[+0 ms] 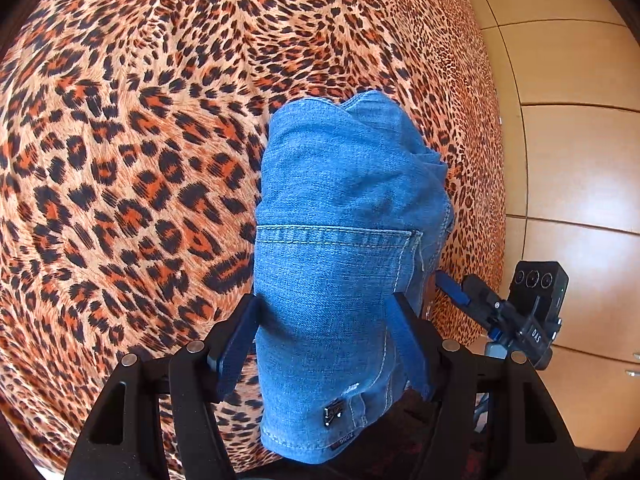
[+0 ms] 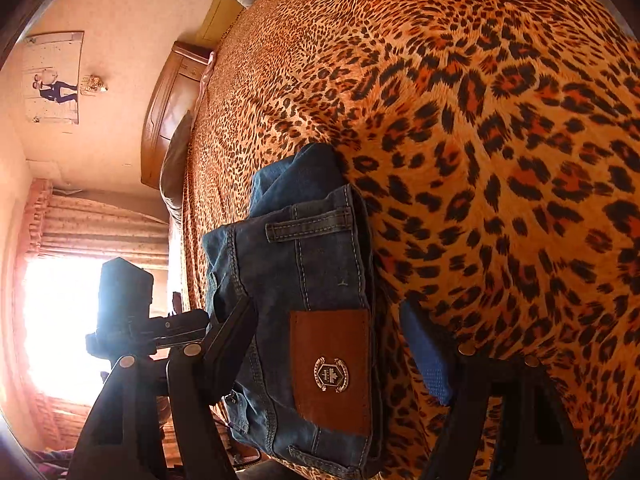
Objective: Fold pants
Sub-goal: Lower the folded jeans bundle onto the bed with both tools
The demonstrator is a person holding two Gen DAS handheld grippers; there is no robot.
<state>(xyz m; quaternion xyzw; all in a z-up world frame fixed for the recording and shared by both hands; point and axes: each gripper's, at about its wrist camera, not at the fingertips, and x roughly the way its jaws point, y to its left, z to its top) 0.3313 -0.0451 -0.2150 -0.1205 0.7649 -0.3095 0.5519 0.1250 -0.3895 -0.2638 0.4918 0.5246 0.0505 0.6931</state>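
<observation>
Jeans (image 1: 340,248), folded into a compact bundle, were laid near the edge of a leopard-print bedspread (image 1: 132,160), flanked by the spread jaws of the left gripper (image 1: 326,340) and right gripper (image 2: 340,344), neither pressed on denim, with a headboard (image 2: 168,108) seen beyond.

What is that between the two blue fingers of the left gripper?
Folded jeans on the leopard-print bedspread lie between the open left gripper's fingers, seen in the left wrist view.

Blue denim pants (image 1: 340,240), brown patch (image 2: 330,368), orange-black leopard-print bedspread (image 1: 120,160)
</observation>
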